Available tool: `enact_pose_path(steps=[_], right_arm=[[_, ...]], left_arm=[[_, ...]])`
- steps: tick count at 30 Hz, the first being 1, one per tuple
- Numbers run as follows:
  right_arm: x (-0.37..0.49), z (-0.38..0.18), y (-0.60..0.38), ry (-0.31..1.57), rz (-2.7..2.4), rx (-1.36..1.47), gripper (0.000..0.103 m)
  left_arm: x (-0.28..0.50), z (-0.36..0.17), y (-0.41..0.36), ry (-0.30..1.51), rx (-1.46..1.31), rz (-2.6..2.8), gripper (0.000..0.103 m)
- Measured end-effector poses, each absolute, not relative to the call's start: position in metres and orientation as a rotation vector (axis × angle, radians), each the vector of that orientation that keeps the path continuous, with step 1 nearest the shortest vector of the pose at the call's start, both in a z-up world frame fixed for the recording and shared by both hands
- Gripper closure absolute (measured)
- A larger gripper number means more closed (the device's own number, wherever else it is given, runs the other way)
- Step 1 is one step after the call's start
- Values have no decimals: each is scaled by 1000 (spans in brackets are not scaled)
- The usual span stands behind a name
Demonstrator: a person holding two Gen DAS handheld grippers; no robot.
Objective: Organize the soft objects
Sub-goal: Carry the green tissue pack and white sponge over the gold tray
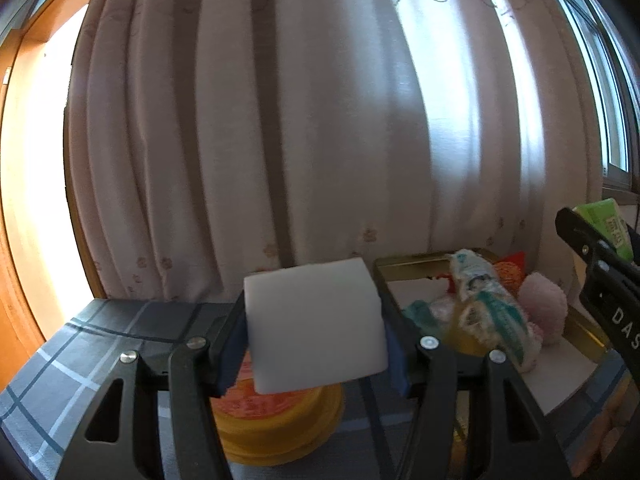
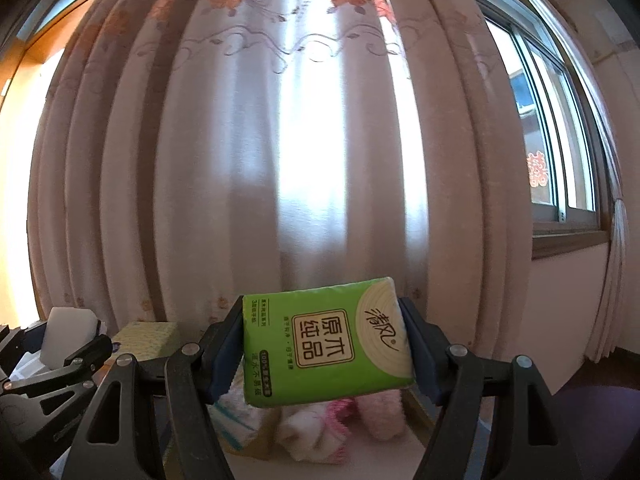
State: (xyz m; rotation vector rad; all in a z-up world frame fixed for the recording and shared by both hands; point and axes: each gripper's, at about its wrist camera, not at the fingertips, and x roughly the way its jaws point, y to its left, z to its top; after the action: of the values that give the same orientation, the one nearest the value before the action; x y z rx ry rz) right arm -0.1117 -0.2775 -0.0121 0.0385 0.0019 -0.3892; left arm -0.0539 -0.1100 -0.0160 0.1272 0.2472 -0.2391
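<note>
Reading 原木纯品, green tissue pack (image 2: 326, 338)

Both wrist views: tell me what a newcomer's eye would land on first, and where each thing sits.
First, the white foam block clamped between the left gripper fingers, raised above a yellow and orange round container on the plaid tablecloth. Next, the green tissue pack gripped by the right gripper, held over a gold-rimmed tray of soft things. Behind everything hangs a pale flowered curtain, lit from behind.

Plaid tablecloth (image 1: 80, 344) w/ yellow container (image 1: 280, 428) & gold-rimmed tray (image 1: 416, 264) on it.
</note>
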Motion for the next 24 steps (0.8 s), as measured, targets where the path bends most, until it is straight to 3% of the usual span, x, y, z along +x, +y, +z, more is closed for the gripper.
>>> enact_pose_path(steps=[24], right_arm=[[-109,-1,-324,70,-429,27,30]], left_arm=[[-50,6,-187,314,134,-420,45]])
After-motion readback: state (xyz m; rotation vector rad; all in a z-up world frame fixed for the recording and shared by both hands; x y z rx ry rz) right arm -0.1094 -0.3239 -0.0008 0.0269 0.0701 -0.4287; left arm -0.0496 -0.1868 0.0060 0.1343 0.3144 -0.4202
